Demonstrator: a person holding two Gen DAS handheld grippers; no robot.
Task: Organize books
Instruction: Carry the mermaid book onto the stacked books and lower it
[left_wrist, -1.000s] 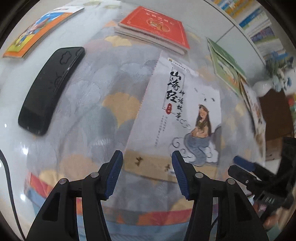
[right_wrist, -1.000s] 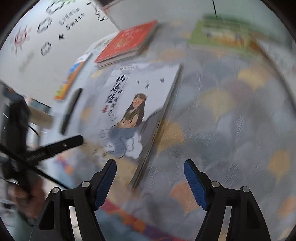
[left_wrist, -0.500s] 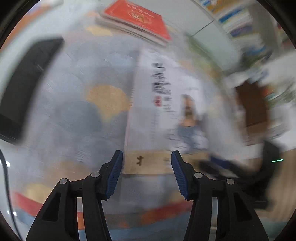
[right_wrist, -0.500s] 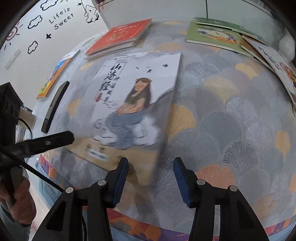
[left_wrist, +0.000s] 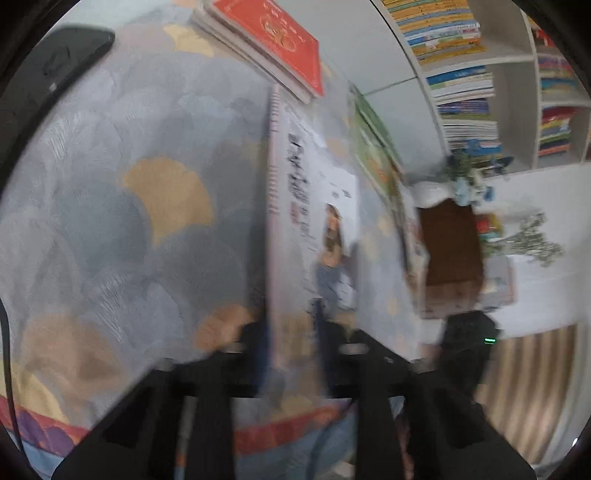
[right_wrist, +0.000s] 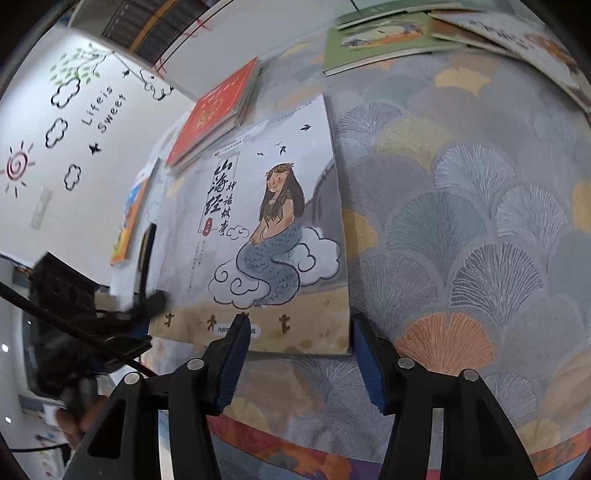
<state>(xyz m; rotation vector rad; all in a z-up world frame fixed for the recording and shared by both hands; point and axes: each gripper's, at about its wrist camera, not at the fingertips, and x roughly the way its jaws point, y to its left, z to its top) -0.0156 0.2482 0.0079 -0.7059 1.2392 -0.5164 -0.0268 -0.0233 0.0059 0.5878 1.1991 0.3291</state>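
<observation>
Left wrist view: blurred by motion. My left gripper (left_wrist: 290, 354) now has the near edge of the mermaid-cover book (left_wrist: 314, 236) between its fingers. A second ago the same edge lay flat ahead of wide jaws.

Left jaws: narrowed around the book's tan bottom strip. They look clamped on it, though blur hides the contact.

Book position: its left side is tilted up off the fan-patterned tablecloth (left_wrist: 110, 206), where it lay flat a second ago. A dark shadow sits under the raised side.

Right wrist view: sharp. My right gripper (right_wrist: 297, 354) hangs at the book's (right_wrist: 266, 229) near right corner, fingers spread and holding nothing. Half a second ago they stood closer together.

Other books: a red book stack (right_wrist: 214, 114) touches the far corner of the lifted book. A green book (right_wrist: 376, 42) lies well apart at the far edge.

My reading: the pickup has begun. The left side carries the book; the right is free to steady it.

Risk: a thin, floppy cover held at one edge may sag or slip.
</observation>
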